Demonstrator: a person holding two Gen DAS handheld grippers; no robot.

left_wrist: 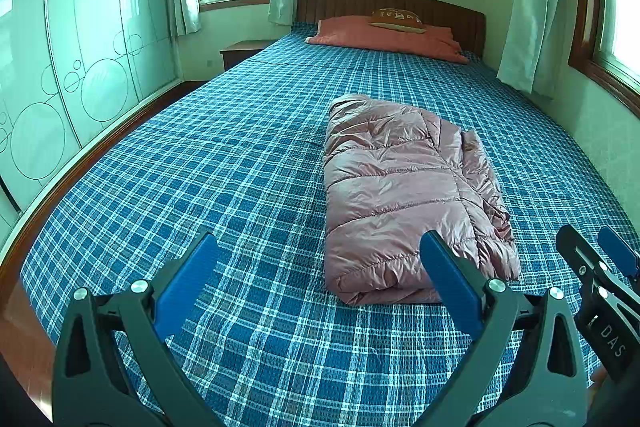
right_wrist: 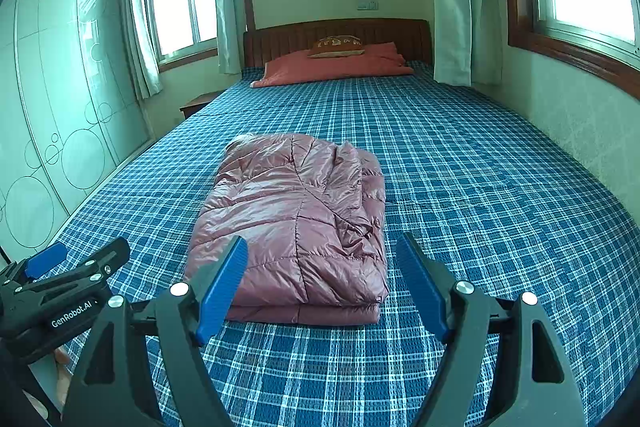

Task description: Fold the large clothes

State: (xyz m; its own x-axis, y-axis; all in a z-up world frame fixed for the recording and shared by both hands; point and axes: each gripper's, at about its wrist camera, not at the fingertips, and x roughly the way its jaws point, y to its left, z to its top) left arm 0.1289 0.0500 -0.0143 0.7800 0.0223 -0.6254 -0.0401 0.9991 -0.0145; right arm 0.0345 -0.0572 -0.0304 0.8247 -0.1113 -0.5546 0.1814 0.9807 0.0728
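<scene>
We are holding the left gripper [left_wrist: 320, 267] and right gripper [right_wrist: 322, 267] wide open and empty at lower frame; the pink jacket [right_wrist: 296, 223] is lying folded mid-frame on the bed [right_wrist: 480, 187]; folding looks finished, so we are likely backing away.

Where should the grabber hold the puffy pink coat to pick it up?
Probably the near folded edge of the pink coat, coming in low from the front with the right gripper, whose jaws are open just before it. That edge is a neat stacked layer lying flat on the plaid bed, so one pinch could catch all layers. The right side looks crumpled and loose.
</scene>
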